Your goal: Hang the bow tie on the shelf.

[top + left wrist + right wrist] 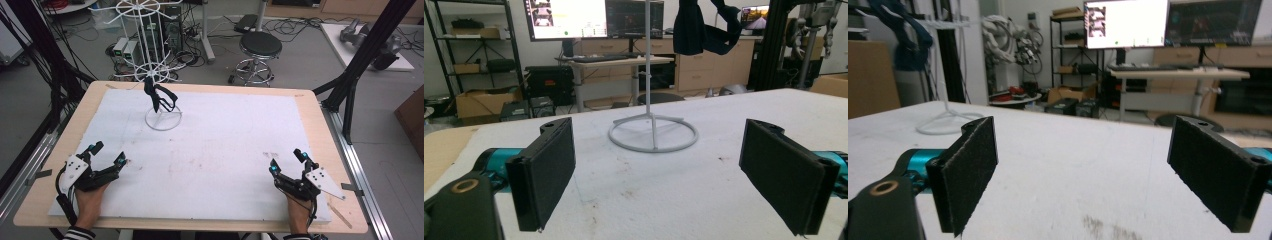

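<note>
Currently both tools, left tool and right tool, rest wide open on the white-covered counter, holding nothing. Tugging the dark fabric strap could topple the light white wire rack.

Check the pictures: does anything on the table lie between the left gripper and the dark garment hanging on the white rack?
Nothing visible does. Between the left gripper and the dark garment on the white rack lies bare white table cover.

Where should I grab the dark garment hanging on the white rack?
Probably its lower hanging end, with the left gripper coming from the near side: the dark garment droops free of the white rack above its ring base, leaving room for both fingers.
</note>
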